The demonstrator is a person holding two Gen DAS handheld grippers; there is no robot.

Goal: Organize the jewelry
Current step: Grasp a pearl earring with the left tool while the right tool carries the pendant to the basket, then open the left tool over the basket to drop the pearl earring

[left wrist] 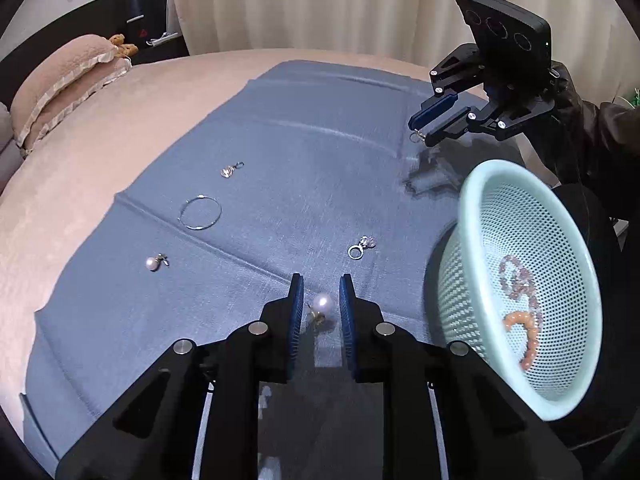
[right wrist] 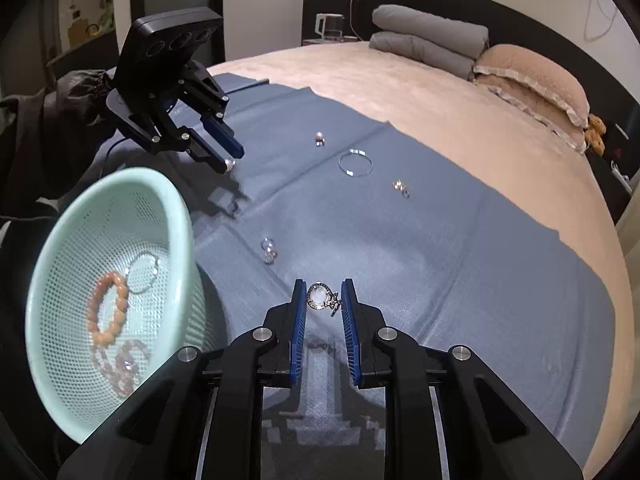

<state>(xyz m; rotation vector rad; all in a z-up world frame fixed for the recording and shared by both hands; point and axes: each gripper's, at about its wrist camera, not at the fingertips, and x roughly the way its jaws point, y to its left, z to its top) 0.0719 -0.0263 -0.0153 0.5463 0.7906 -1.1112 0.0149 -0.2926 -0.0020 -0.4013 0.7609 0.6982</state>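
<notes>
Ahead of the tongs: a bed point(right wrist: 460, 128) under a beige cover, a blue cloth point(left wrist: 280, 152) on it. Beyond it, cream curtains point(left wrist: 320, 4), stacked pillows point(right wrist: 532, 76), a dark headboard point(right wrist: 400, 4).

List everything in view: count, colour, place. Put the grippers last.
blue cloth: 1, blue, spread over the bed
bed cover: 1, beige, under the cloth
mesh basket: 1, pale green, tilted at the cloth's edge
bead bracelets: at least 2, orange and pinkish, inside the basket
hoop: 1, silver, on the cloth
pearl earring: 1, white, on the cloth
small charms: 2, silver, on the cloth
pearl piece: 1, white, between the left fingers
round pendant: 1, silver, between the right fingers
pillows: 2, beige, at the headboard
folded blanket: 1, grey, by the pillows
left gripper: black with blue pads
right gripper: black with blue pads
</notes>
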